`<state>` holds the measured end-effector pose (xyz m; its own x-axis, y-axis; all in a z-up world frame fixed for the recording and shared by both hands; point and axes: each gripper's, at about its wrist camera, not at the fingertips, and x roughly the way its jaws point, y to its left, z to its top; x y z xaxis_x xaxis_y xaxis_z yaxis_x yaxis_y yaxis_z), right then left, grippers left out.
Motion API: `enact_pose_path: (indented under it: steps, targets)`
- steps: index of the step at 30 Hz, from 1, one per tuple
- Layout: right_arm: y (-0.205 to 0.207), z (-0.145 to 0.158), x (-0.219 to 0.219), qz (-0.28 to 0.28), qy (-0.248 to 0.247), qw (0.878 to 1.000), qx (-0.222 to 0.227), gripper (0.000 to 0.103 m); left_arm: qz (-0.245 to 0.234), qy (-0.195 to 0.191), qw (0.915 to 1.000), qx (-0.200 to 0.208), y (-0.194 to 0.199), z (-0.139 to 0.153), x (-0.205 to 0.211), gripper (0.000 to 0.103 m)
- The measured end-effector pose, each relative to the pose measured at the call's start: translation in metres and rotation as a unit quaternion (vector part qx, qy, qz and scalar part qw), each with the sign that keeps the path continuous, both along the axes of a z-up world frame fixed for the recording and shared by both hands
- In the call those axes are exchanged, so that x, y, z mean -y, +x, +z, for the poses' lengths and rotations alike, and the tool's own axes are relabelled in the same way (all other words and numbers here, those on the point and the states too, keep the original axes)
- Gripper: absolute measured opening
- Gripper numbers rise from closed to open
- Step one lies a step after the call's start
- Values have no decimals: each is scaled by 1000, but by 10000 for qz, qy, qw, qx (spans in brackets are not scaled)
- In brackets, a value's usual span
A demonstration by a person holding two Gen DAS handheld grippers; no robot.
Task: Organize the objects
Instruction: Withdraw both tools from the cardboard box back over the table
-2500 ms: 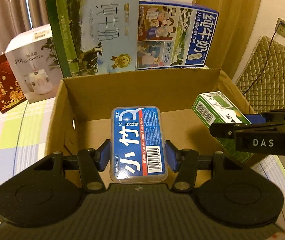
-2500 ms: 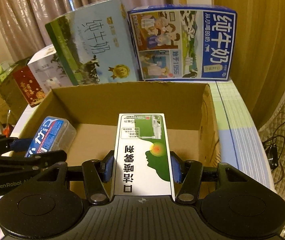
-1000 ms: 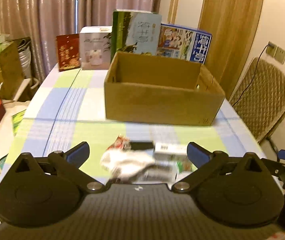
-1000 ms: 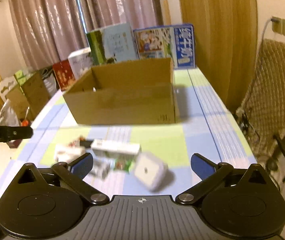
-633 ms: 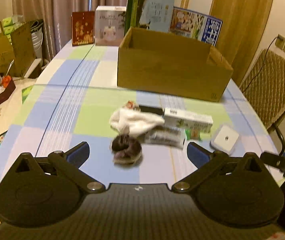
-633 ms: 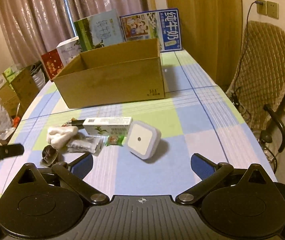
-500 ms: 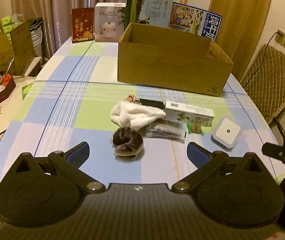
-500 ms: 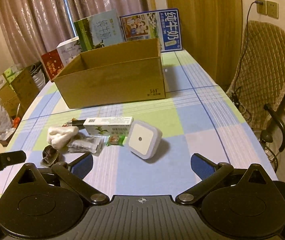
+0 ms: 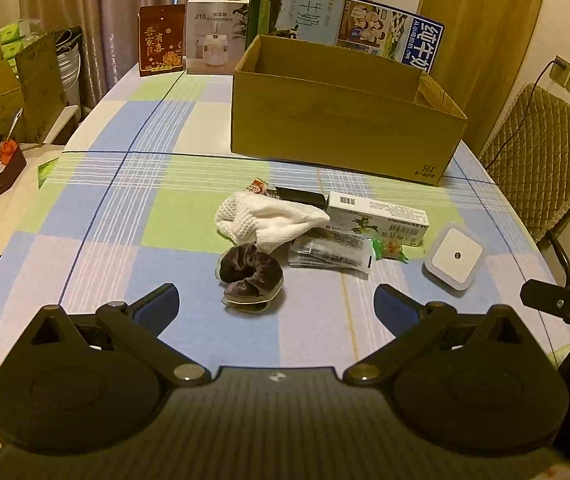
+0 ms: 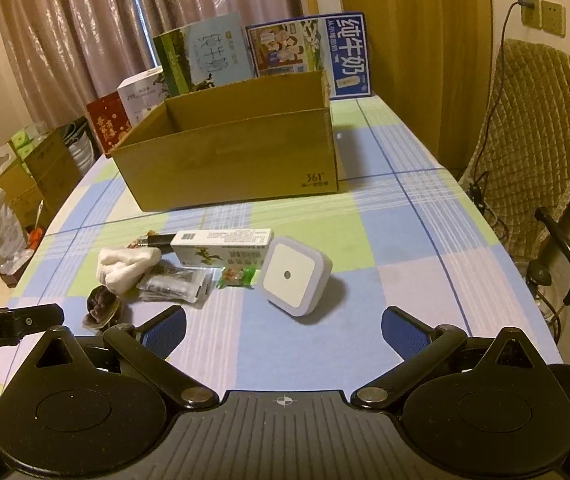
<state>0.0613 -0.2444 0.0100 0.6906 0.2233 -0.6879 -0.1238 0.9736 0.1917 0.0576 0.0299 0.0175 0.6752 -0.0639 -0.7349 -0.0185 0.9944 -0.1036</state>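
I am looking over the checked table [image 9: 133,184] at the open carton [image 9: 345,132], a stiff, light bin standing beyond the clutter. The items are lying between it and my grippers:

1. Long box [image 9: 379,220]: rigid and probably light; I am judging the long flat sides best for a grip.
2. White cloth [image 9: 265,222]: soft, so a pinch at the bunched middle should do.
3. Square night light [image 10: 295,276]: hard, smooth plastic, possibly slippery; I would grip its opposite edges.
4. Dark scrunchie [image 9: 251,272]: soft and compressible, fine to grip anywhere.

The left gripper [image 9: 277,306] is hanging spread wide, holding and touching nothing. The right gripper [image 10: 285,328] is likewise fully released and empty, near the night light.
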Motion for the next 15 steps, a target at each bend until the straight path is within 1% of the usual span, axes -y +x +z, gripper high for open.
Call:
enact_pose_path:
  steps: [6, 15]
  targets:
    - [2, -3, -2, 15, -25, 10000, -48, 101, -14, 3, 10000, -21, 2, -2, -1, 102]
    - [10, -11, -6, 8, -102, 9999, -107, 101, 7, 24, 10000, -89, 9, -13, -7, 102]
